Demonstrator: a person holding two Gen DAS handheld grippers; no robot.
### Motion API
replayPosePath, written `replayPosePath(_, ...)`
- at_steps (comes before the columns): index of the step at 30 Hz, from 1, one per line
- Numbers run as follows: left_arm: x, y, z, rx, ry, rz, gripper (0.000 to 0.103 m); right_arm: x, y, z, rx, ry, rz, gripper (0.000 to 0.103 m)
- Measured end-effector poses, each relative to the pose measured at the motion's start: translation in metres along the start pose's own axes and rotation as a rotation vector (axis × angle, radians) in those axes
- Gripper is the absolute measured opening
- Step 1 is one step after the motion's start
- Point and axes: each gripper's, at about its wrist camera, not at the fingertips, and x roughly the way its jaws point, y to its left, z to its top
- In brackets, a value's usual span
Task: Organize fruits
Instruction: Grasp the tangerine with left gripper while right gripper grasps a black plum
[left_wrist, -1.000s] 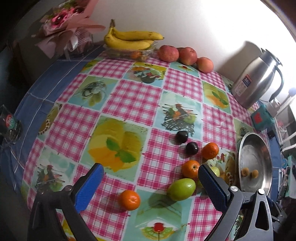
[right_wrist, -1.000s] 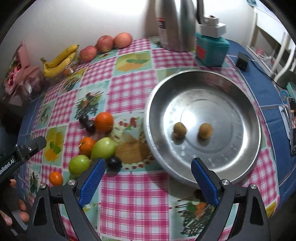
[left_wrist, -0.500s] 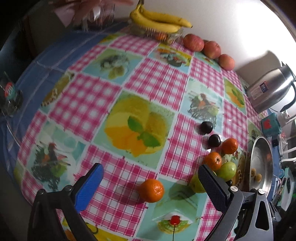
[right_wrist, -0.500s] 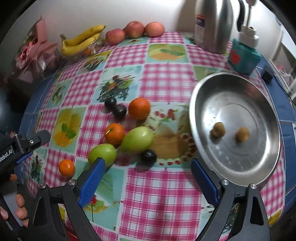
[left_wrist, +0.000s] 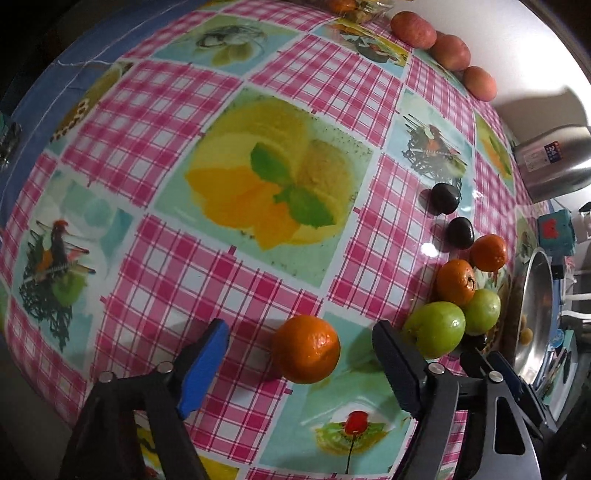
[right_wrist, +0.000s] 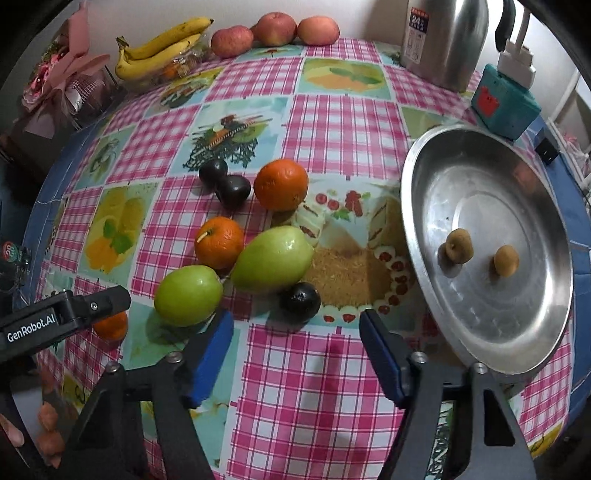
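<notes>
My left gripper (left_wrist: 299, 343) is open, low over the table, with a lone orange (left_wrist: 306, 349) between its fingers, not gripped. My right gripper (right_wrist: 295, 332) is open, just short of a dark plum (right_wrist: 300, 301). Beyond the plum lie two green fruits (right_wrist: 271, 258) (right_wrist: 188, 294), two oranges (right_wrist: 219, 246) (right_wrist: 281, 183) and two more dark plums (right_wrist: 233, 190). A steel pan (right_wrist: 546, 332) on the right holds two small brown fruits (right_wrist: 459, 246). In the right wrist view the left gripper's finger (right_wrist: 64, 318) half hides the lone orange (right_wrist: 110, 325).
Bananas (right_wrist: 162, 48) and three apples (right_wrist: 275, 29) line the far edge by the wall. A steel kettle (right_wrist: 445, 40) and a teal box (right_wrist: 504, 101) stand behind the pan. A pink bouquet (right_wrist: 62, 81) sits far left. The checked tablecloth (left_wrist: 221, 269) covers the round table.
Both grippers have moved forward and lower. The left one has closed in around the lone orange. The right one has shifted left, from the pan toward the fruit cluster.
</notes>
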Motion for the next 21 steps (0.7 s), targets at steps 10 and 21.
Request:
replayPosePath(10,0.0,-0.005,-0.003,0.02,0.001,-0.002,0.039,0.015,-0.001,0.001,-0.002,0.035,-0.011,0.049)
replayPosePath(21,-0.001,-0.011,-0.005,0.011,-0.004,-0.039,0.038,0.017,-0.007,0.006,0.012,0.031,0.006,0.032)
